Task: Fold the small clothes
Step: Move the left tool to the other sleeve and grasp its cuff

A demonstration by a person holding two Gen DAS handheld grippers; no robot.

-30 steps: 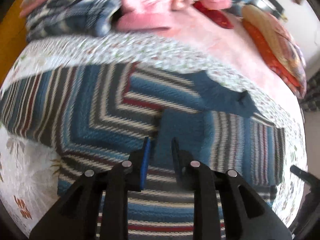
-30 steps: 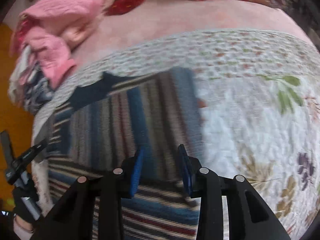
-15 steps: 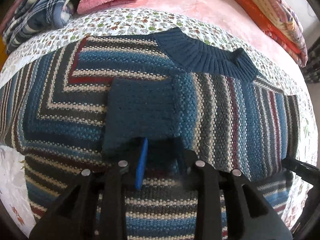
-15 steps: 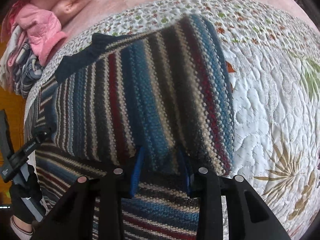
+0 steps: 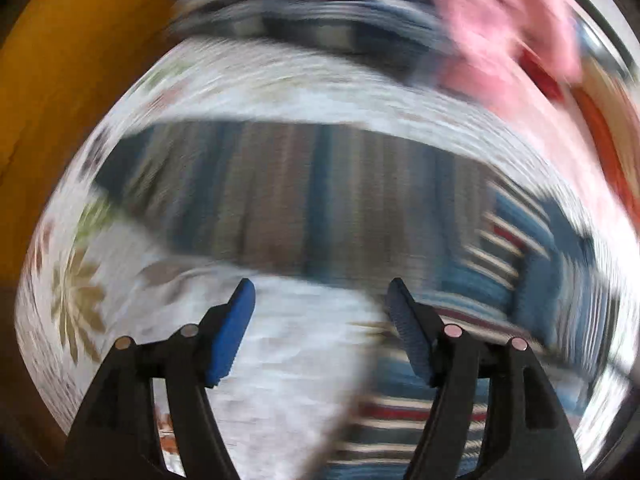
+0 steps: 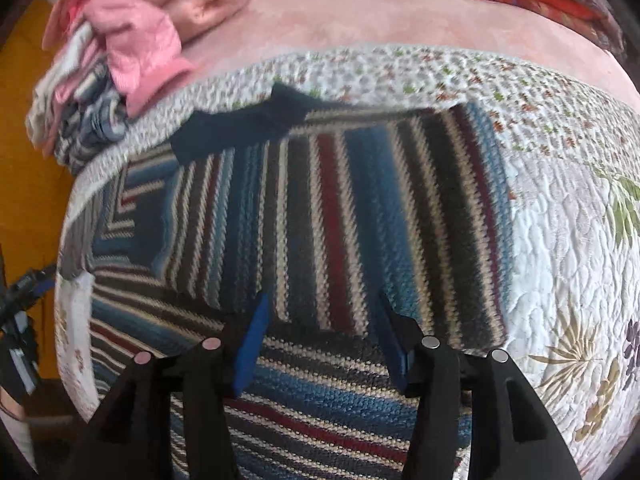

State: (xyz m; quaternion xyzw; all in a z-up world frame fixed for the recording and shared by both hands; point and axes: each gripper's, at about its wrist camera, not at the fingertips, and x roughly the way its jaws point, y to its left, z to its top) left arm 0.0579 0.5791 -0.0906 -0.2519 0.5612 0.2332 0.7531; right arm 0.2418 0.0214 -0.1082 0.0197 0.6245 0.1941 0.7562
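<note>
Right wrist view: our right gripper (image 6: 320, 320) gapes wide over the striped sweater (image 6: 340, 208).
Our left gripper (image 5: 320, 300) is likewise spread, grasping nothing.

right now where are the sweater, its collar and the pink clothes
sweater (image 6: 360, 216), right wrist view, folded striped panel
collar (image 6: 248, 124), right wrist view, dark ribbed neckband
pink clothes (image 6: 140, 40), right wrist view, top of pile

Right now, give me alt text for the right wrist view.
An open right gripper hovers over a striped knit sweater lying partly folded on a floral quilt. Pink clothes are piled at the far left.
</note>
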